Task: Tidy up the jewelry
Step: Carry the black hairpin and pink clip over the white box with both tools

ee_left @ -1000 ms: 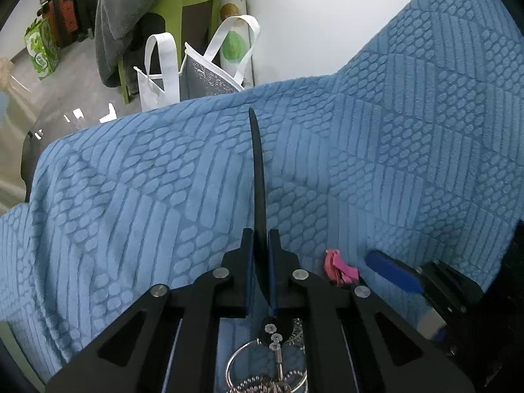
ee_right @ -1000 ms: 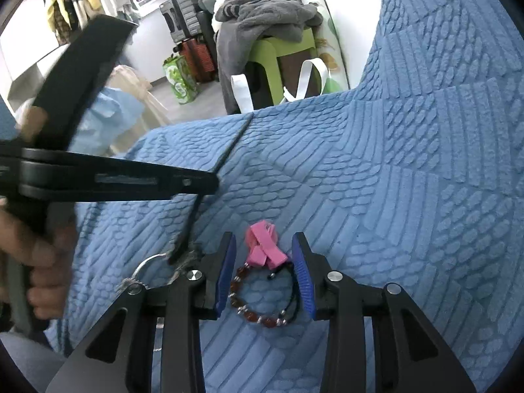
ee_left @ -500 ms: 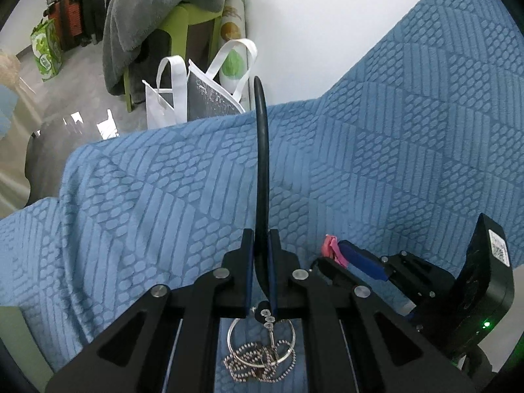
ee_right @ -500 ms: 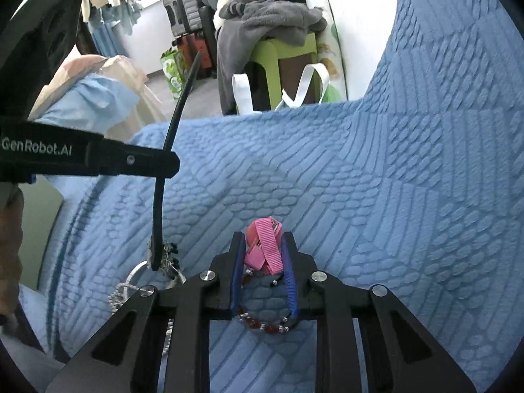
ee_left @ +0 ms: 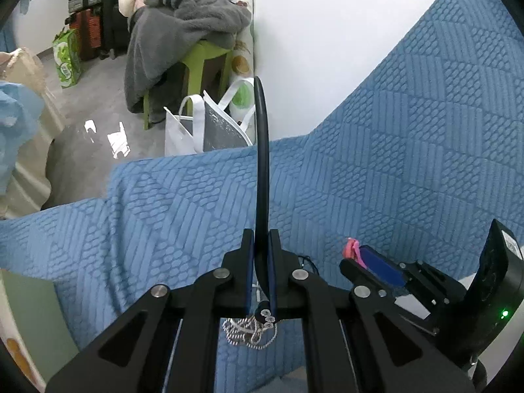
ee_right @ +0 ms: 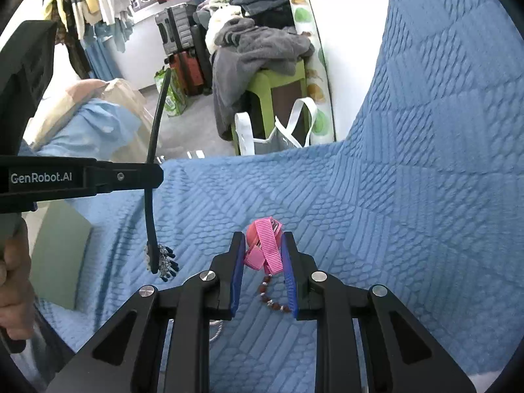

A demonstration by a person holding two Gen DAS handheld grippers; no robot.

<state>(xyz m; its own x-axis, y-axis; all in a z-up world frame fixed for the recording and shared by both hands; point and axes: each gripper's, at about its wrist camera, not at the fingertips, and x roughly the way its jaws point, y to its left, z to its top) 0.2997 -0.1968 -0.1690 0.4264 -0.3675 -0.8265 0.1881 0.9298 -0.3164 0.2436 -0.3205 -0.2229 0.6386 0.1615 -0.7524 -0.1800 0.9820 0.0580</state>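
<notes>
My left gripper point(ee_left: 261, 249) is shut on a black headband point(ee_left: 262, 163) that curves up from between its fingers; in the right wrist view the headband point(ee_right: 152, 177) hangs from it, held above the blue cover. A silver bead chain with a ring point(ee_left: 250, 332) lies on the cover below the left gripper. My right gripper point(ee_right: 263, 249) is shut on a pink ribbon bow point(ee_right: 265, 245) and holds it above the cover, with a brown bead bracelet point(ee_right: 271, 299) hanging under the bow. The right gripper point(ee_left: 360, 255) with the pink bow also shows at the lower right of the left wrist view.
A blue quilted cover point(ee_right: 393, 196) spreads over the surface and rises at the right. A pale green flat box point(ee_right: 59, 255) lies at the left. Beyond the edge stand a green stool with grey clothes point(ee_left: 196, 52) and white tote bags point(ee_left: 209, 127).
My right gripper has closed on the pink bow and lifted it with the bracelet. My left gripper has lifted the headband higher off the cover.
</notes>
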